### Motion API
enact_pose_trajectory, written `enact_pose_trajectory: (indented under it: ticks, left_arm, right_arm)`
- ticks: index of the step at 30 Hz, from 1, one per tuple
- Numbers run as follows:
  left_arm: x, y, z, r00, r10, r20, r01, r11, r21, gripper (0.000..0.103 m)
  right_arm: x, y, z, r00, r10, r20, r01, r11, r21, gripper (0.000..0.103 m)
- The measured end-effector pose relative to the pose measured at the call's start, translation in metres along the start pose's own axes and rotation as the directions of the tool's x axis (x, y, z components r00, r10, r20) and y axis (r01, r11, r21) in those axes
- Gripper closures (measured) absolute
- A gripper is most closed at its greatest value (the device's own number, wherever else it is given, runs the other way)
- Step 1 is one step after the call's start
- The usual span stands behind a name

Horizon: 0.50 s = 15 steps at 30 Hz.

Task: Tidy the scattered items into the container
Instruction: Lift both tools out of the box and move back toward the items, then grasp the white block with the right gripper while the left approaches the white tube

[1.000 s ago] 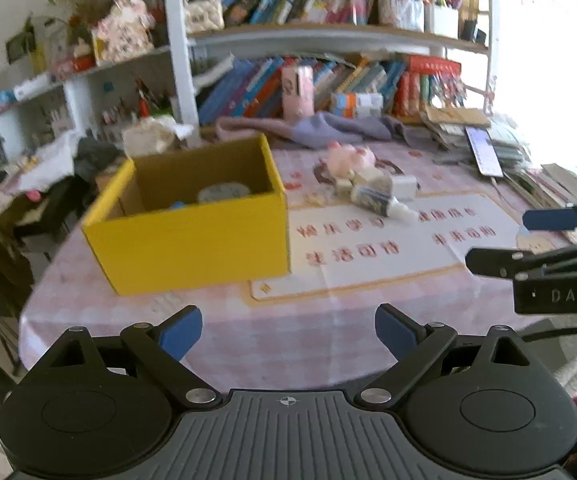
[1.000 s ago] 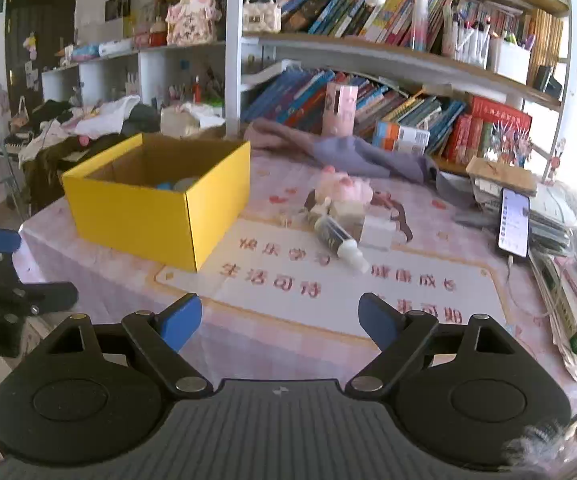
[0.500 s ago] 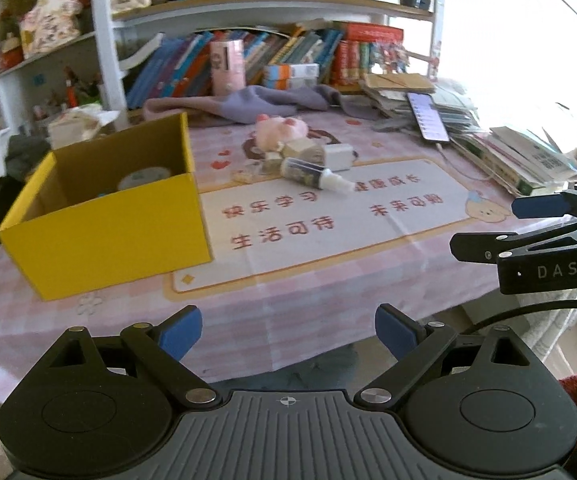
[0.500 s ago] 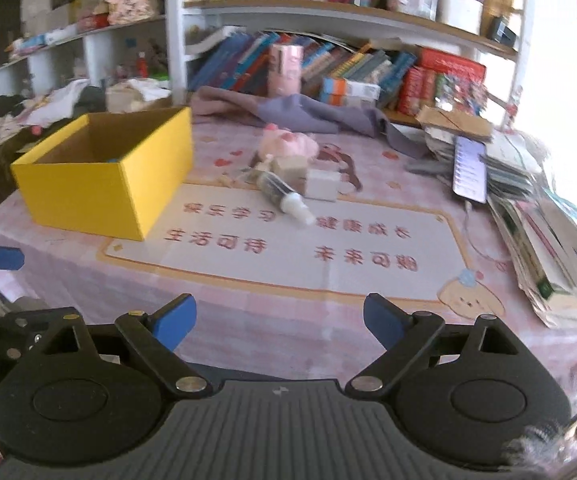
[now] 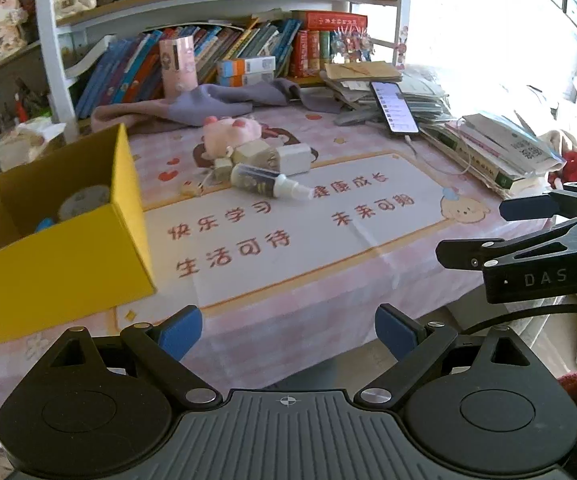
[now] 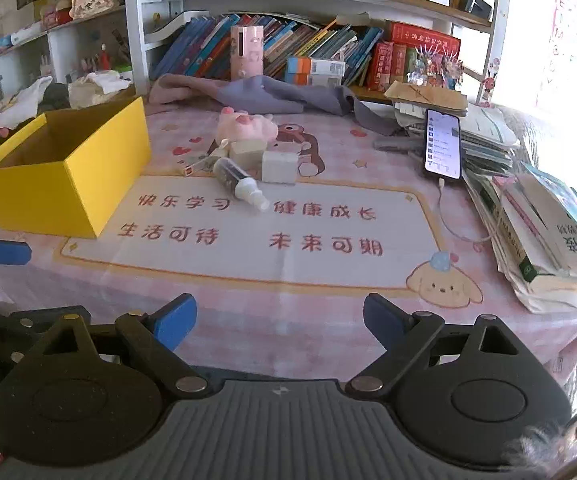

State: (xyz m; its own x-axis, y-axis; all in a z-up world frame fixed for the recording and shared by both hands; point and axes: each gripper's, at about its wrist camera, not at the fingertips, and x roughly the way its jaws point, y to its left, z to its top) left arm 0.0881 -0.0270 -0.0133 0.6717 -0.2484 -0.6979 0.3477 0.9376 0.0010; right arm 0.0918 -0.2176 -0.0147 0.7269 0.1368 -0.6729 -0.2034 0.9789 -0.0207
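i held both tongs off the near edge of the worktop [image 6: 328,320], above the pink checked cloth. my left tongs [image 5: 286,330] were released, gripping nothing, and my right tongs [image 6: 278,326] were released too, nothing between the blue pads. the yellow box [image 6: 68,184] sat at the left edge of the worktop, with a round tin [image 5: 84,202] in it. the scattered bits lay in a cluster toward the far middle: a pink plush pig [image 6: 246,124], a white charger block [image 6: 278,166] touching a beige block [image 6: 246,154], and a small spray bottle [image 6: 238,184] on its side just in front. a phone [image 6: 443,144] leaned on the book stack [image 6: 544,236] at the right edge.
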Motion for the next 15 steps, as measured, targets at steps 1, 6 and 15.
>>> enact_pose_trajectory:
  ticks: [1,6,15]
  left_arm:
    - [0.004,-0.001,0.004,1.000,0.002,0.001,-0.002,1.000,0.001,0.008]
    - [0.025,-0.001,0.021,1.000,0.005,0.001,-0.005,0.999,-0.032,0.008]
    - [0.076,-0.013,0.061,1.000,0.021,-0.020,-0.023,0.998,-0.067,0.008]
  right_arm:
    - [0.003,-0.002,0.002,1.000,0.000,-0.003,0.000,1.000,-0.001,0.013]
    - [0.024,-0.019,0.017,1.000,0.011,-0.027,-0.011,1.000,-0.013,0.013]
    - [0.072,-0.061,0.054,0.997,0.041,-0.062,-0.044,0.998,-0.045,0.013]
